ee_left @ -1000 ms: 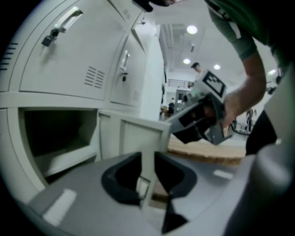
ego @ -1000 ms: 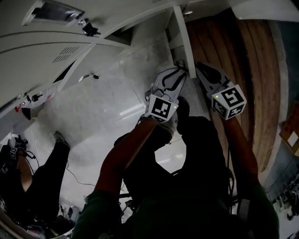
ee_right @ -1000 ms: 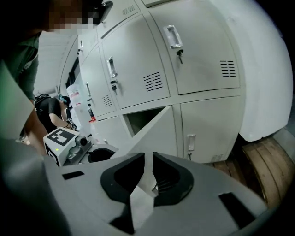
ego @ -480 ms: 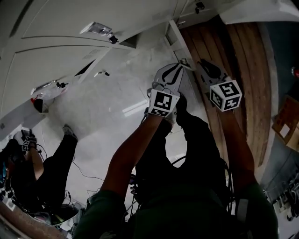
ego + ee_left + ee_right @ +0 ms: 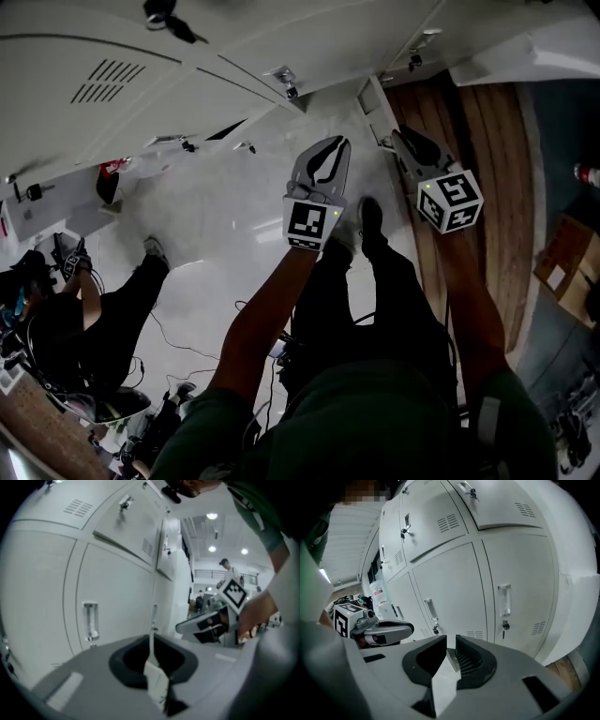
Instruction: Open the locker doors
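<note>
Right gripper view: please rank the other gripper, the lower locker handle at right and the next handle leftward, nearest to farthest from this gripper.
1. left gripper, close beside it on the left.
2. right-hand locker handle, ahead, over a keyed lock.
3. next locker handle, further along the row, leftward.

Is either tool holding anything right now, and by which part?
Nothing is held. The left tool is shut on nothing; the right tool has its jaws slightly apart, empty, clear of the white metal locker doors.

A locker area in a large hall. Tall white metal lockers (image 5: 454, 588) (vented, with keyed locks) line a glossy pale floor (image 5: 225, 234).
</note>
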